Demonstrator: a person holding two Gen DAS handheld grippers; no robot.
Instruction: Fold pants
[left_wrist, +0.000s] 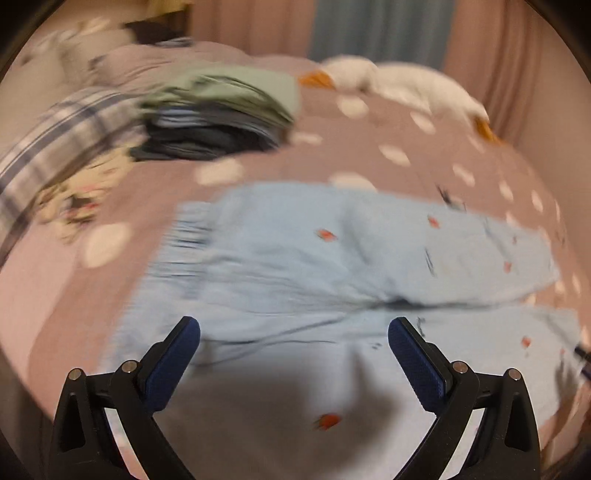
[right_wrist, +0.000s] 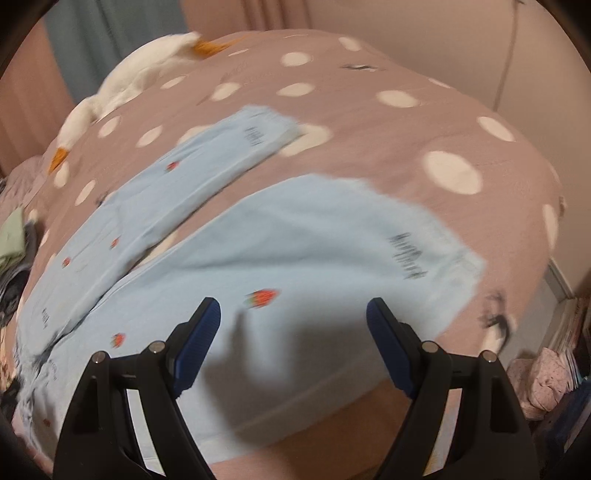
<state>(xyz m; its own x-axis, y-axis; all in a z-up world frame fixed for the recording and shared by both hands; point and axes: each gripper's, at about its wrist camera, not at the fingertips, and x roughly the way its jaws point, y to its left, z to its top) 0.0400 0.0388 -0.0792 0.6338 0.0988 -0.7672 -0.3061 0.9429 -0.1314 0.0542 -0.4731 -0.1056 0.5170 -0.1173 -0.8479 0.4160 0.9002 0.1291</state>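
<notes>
Light blue pants (left_wrist: 295, 266) with small red strawberry prints lie spread flat on a pink polka-dot bed cover (left_wrist: 369, 147). In the left wrist view the elastic waistband is at the left and the legs run to the right. My left gripper (left_wrist: 293, 332) is open and empty, hovering over the seat of the pants. In the right wrist view both legs (right_wrist: 295, 251) lie apart in a V, cuffs toward the far right. My right gripper (right_wrist: 293, 314) is open and empty above the nearer leg. Both views are motion-blurred.
A stack of folded clothes (left_wrist: 221, 114) sits at the back left, beside a plaid cloth (left_wrist: 66, 140). A white plush goose (left_wrist: 399, 88) lies along the far edge of the bed, also in the right wrist view (right_wrist: 129, 85). Curtains hang behind. The bed edge drops off at right, with clutter (right_wrist: 546, 376) on the floor.
</notes>
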